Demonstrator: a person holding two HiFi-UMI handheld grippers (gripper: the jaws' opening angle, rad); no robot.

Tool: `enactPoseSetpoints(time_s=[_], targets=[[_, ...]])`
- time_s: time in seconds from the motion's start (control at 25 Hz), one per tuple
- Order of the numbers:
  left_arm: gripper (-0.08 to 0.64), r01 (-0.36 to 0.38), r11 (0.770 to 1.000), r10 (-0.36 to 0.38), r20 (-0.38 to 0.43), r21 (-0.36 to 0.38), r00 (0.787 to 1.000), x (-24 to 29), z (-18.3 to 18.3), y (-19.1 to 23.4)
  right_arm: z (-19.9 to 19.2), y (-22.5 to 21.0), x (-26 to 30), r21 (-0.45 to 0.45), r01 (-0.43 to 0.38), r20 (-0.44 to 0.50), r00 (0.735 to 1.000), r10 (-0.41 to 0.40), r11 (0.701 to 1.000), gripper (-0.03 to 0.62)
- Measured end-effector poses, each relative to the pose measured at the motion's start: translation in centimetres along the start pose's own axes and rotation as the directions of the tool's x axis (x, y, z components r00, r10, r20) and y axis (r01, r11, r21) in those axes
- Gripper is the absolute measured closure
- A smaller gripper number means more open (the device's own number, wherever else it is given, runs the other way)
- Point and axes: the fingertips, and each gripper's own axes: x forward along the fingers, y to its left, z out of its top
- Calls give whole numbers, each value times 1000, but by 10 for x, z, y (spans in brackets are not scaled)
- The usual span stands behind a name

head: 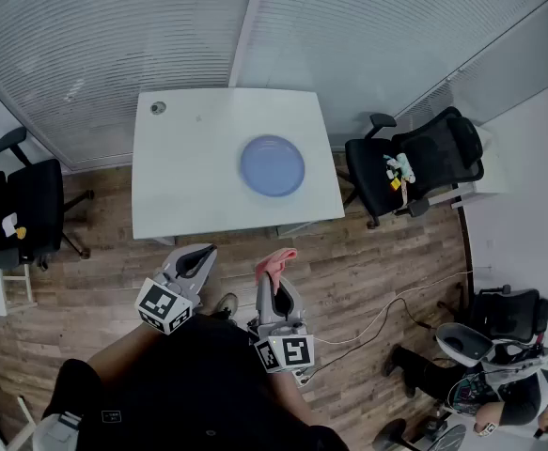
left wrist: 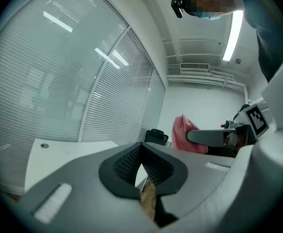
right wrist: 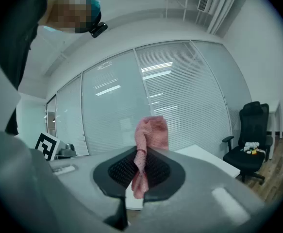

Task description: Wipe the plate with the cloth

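A round blue plate (head: 272,165) lies right of centre on the white table (head: 189,177). Both grippers hover over the wooden floor, short of the table's near edge and apart from the plate. My right gripper (head: 275,272) (right wrist: 141,161) is shut on a pink cloth (head: 275,257) (right wrist: 151,132), which sticks up above the jaws and hangs a little below them. My left gripper (head: 201,252) (left wrist: 142,152) has its pads meeting with nothing held. The left gripper view also catches the cloth (left wrist: 184,132) to its right.
A small round fitting (head: 158,107) sits in the table's far left corner. Black office chairs stand to the right (head: 424,158) and left (head: 24,205) of the table. A cable (head: 386,313) trails across the floor at the right. Blinds cover the glass wall behind.
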Motion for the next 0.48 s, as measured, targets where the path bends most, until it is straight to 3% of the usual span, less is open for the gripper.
enactPoseSetpoints(time_s=[0.48], targets=[[557,-22,1000,22,-14,9,1000,12,-6,-8,8,-6,-8,13,-62,21,998,62,998,569]])
